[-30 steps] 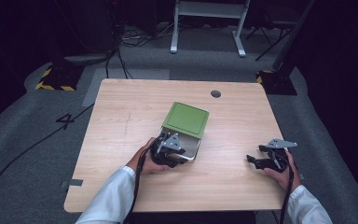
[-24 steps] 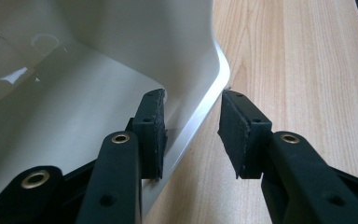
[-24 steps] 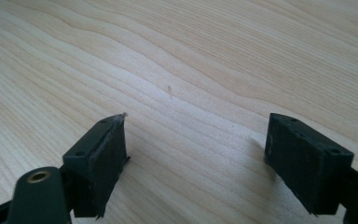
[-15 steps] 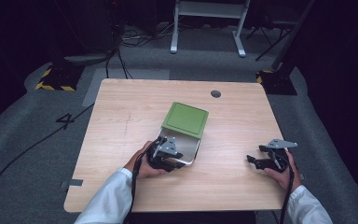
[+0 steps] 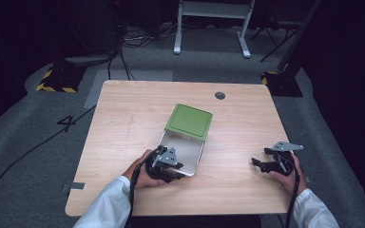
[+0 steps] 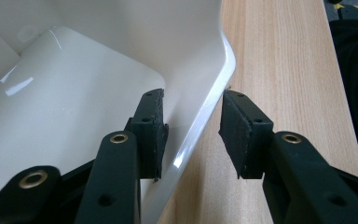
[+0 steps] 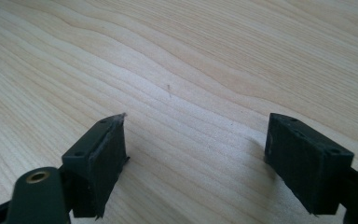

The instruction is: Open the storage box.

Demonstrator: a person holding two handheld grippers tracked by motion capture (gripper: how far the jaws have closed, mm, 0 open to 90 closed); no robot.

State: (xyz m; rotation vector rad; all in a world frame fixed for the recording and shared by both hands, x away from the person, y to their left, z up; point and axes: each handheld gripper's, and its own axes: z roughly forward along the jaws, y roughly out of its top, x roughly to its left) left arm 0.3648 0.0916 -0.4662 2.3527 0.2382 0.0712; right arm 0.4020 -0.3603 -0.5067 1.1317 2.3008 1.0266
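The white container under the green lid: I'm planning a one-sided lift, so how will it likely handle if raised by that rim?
The white container looks glossy, so the left gripper, whose jaws straddle its thin rim with gaps, may slip. It probably is stiff moulded plastic and light. The green lid lies offset across its far end, so it could slide or tip.

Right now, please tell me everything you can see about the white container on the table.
The white container is a shallow, glossy, plastic-looking box with rounded corners, lying flat near the middle of the wooden table. A green square lid covers its far part; the near part is open and looks empty. The left hand-held gripper straddles its near rim, jaws not closed.
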